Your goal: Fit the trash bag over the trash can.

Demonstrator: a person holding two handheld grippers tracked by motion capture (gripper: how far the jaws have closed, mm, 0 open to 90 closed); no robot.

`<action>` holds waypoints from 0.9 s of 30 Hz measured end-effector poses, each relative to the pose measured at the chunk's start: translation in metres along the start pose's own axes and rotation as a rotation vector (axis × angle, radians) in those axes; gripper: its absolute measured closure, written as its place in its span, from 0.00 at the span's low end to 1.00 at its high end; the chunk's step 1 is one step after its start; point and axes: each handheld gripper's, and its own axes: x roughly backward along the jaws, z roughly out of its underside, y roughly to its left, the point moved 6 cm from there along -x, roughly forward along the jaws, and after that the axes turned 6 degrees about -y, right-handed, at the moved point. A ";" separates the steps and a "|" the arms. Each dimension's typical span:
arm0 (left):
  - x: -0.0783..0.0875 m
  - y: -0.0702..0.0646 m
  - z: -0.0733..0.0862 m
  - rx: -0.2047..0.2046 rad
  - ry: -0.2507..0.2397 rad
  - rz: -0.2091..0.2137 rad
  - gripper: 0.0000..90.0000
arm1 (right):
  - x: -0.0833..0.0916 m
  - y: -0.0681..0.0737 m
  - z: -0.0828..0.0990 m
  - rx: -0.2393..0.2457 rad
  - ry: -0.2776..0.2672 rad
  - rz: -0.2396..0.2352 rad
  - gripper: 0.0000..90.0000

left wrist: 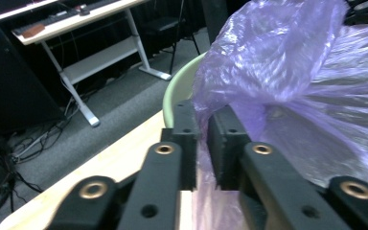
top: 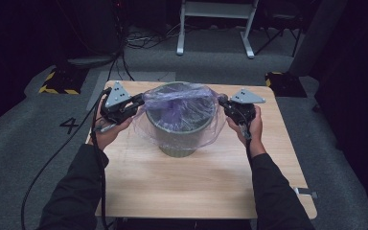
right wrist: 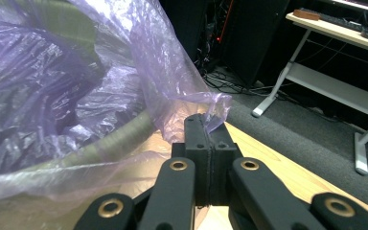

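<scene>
My left hand-held gripper [top: 139, 101] clamped on the bag [top: 182, 98] at the bin's [top: 178, 139] left rim, my right hand-held gripper [top: 222, 101] pinching its right edge, bin mid-counter [top: 201, 182], white desk [top: 215, 19] on the floor beyond, cables [top: 143, 40] nearby.

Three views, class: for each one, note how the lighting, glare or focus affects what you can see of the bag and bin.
High view: table lit, surroundings dark; bag shows soft glare over the bin. Left gripper view: bag bright with sheen, near jaws soft, background dim. Right gripper view: bag glossy and crinkled, bin rim blurred behind it.
</scene>
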 end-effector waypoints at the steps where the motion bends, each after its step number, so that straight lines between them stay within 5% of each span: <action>1: -0.004 0.003 0.001 0.004 0.010 -0.004 0.95 | -0.002 -0.001 0.000 -0.001 0.003 -0.001 1.00; 7: -0.027 0.019 0.014 0.052 0.043 -0.025 0.99 | -0.016 -0.007 0.003 -0.017 0.024 -0.001 1.00; 15: -0.039 0.033 0.022 0.108 0.044 -0.049 1.00 | -0.030 -0.014 0.009 -0.047 0.048 0.008 1.00; 27: -0.067 0.054 0.053 0.218 0.187 -0.050 1.00 | -0.052 -0.021 0.029 -0.137 0.137 -0.013 1.00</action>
